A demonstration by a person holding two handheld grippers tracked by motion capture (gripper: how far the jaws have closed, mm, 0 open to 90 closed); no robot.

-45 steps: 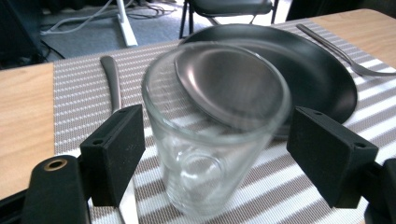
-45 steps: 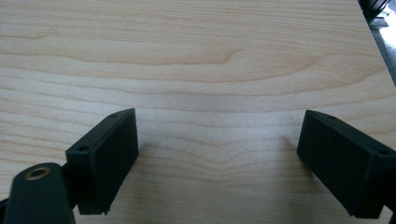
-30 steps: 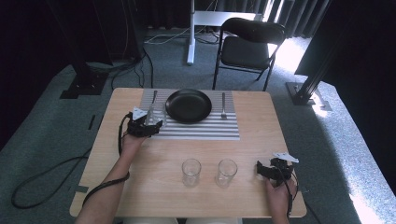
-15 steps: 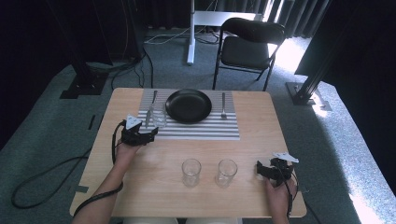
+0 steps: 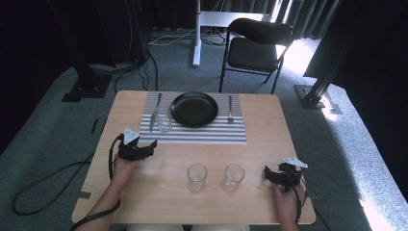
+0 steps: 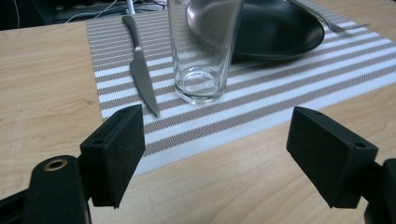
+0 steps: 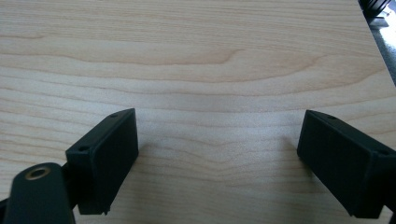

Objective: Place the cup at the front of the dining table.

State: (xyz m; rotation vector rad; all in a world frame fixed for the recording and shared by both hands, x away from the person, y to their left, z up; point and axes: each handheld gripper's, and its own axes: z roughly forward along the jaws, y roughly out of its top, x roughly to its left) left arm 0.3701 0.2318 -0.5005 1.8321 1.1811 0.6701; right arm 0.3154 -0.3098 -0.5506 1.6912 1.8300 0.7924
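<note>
A clear glass (image 5: 163, 119) stands upright on the striped placemat (image 5: 202, 134), between a knife (image 5: 154, 115) and a black plate (image 5: 194, 108). My left gripper (image 5: 152, 144) is open on the wood just off the mat's near left corner, a short way from that glass. In the left gripper view the glass (image 6: 205, 56) stands ahead of the left gripper (image 6: 217, 140), and nothing lies between the jaws. Two more empty glasses (image 5: 197, 177) (image 5: 233, 177) stand nearer the person. My right gripper (image 5: 267, 175) rests open to their right. The right gripper (image 7: 217, 135) is over bare wood.
A fork (image 5: 230, 109) lies on the mat right of the plate. The knife (image 6: 140, 70), plate (image 6: 275, 28) and fork (image 6: 322, 14) appear behind the glass. The wooden table (image 5: 260, 154) has bare wood around the two front glasses. A folding chair (image 5: 255, 45) stands beyond it.
My left gripper has drawn back from the glass on the placemat, toward the person and off the mat's edge. The glass stays standing on the mat. The right gripper has kept still.
</note>
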